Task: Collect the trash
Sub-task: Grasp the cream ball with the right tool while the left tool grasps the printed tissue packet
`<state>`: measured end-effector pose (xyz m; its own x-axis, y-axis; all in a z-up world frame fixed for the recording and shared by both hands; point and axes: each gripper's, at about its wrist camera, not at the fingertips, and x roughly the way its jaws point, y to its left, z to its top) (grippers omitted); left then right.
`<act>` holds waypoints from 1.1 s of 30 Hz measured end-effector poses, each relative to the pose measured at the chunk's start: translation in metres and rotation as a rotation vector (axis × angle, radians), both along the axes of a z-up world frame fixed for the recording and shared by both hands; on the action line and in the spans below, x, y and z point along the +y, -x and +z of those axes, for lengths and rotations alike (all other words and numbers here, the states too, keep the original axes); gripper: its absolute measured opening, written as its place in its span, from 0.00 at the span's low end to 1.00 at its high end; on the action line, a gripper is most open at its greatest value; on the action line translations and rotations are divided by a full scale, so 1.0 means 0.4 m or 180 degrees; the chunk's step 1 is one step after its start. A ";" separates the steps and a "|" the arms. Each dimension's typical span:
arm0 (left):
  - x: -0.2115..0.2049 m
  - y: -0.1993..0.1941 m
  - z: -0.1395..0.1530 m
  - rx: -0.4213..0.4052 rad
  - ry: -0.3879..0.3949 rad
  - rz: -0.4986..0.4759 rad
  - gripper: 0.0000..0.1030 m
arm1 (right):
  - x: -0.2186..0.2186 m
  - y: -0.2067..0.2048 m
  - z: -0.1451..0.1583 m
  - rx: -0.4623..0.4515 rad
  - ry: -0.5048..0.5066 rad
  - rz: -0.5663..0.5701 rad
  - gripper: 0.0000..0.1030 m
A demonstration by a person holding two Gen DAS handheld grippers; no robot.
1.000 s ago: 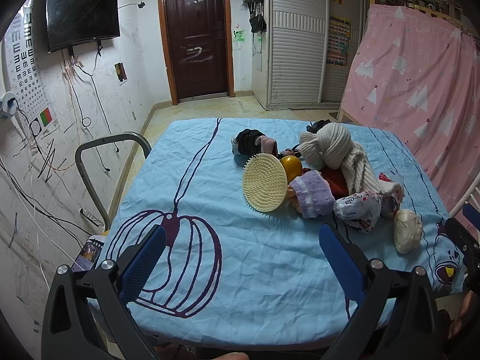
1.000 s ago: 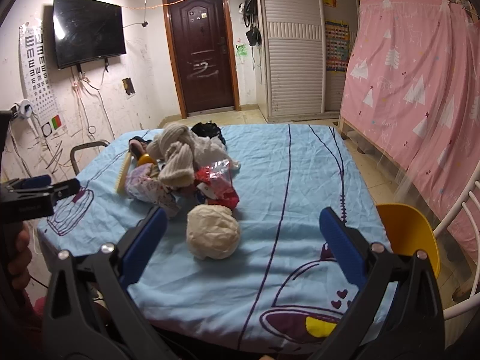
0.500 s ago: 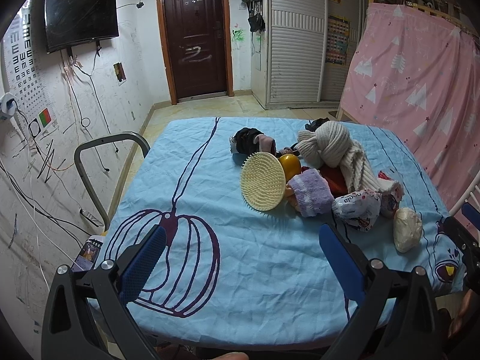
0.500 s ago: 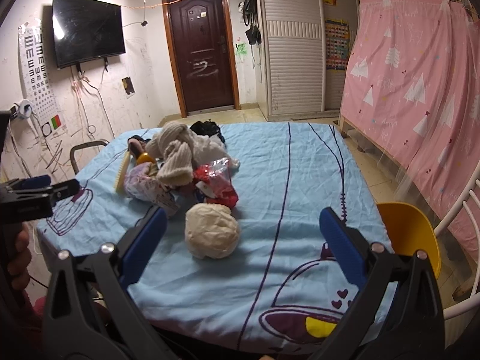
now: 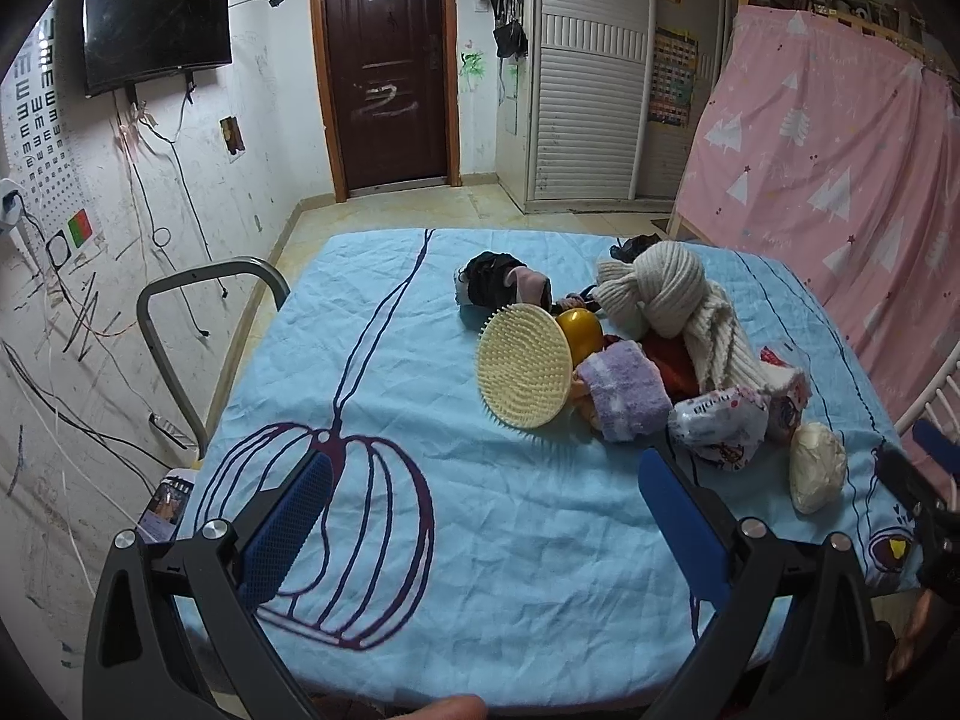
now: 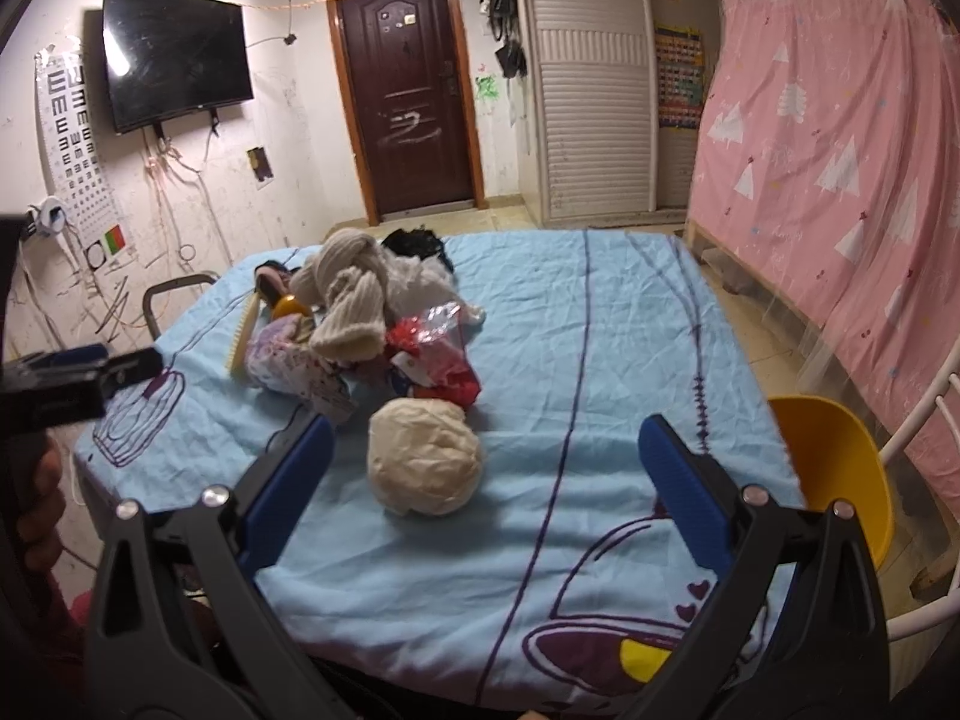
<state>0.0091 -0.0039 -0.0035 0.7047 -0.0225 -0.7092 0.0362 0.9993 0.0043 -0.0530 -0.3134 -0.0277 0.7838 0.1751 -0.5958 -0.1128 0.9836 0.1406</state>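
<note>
Both tongs gape empty: right tongs (image 6: 486,468) should straddle crumpled cream wad (image 6: 425,459), squeeze gently; left tongs (image 5: 480,507) idle.

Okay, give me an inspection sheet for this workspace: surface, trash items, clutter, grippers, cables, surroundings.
Surface: blue cloth with purple line drawings, wrinkled, covering the table.
Job's things: cream crumpled wad lying apart at the near end of the pile; red and clear wrapper; printed white bag.
Clutter: knotted cream knit scarf, round bristled brush propped on edge, yellow ball, purple fuzzy cloth, dark garment.
Grippers: left gripper open, empty; right gripper open, empty, the wad in front of it.
Cables: loose wires on the left wall.
Surroundings: wall TV, brown door, pink curtain, yellow chair.
</note>
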 end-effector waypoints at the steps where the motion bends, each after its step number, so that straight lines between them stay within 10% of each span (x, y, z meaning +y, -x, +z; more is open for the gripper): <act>1: 0.004 -0.015 -0.004 0.0009 0.0012 0.0012 0.91 | -0.001 -0.002 -0.006 0.0030 -0.0052 0.0045 0.94; 18: -0.142 -0.096 -0.025 0.0123 0.0144 -0.0858 0.91 | 0.031 -0.070 -0.086 0.0419 -0.0192 0.0476 0.94; 24: -0.205 -0.076 -0.014 0.0034 0.0221 -0.1261 0.90 | 0.034 -0.086 -0.107 0.0481 -0.0149 0.0565 0.59; 33: -0.269 -0.077 -0.040 0.0200 0.0101 -0.1523 0.55 | -0.014 -0.090 -0.084 0.0319 -0.0231 0.0477 0.49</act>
<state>0.0400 -0.1113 -0.0195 0.5657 -0.3560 -0.7438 0.4911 0.8700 -0.0428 -0.0171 -0.3190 -0.0612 0.6831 0.3309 -0.6511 -0.2392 0.9437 0.2287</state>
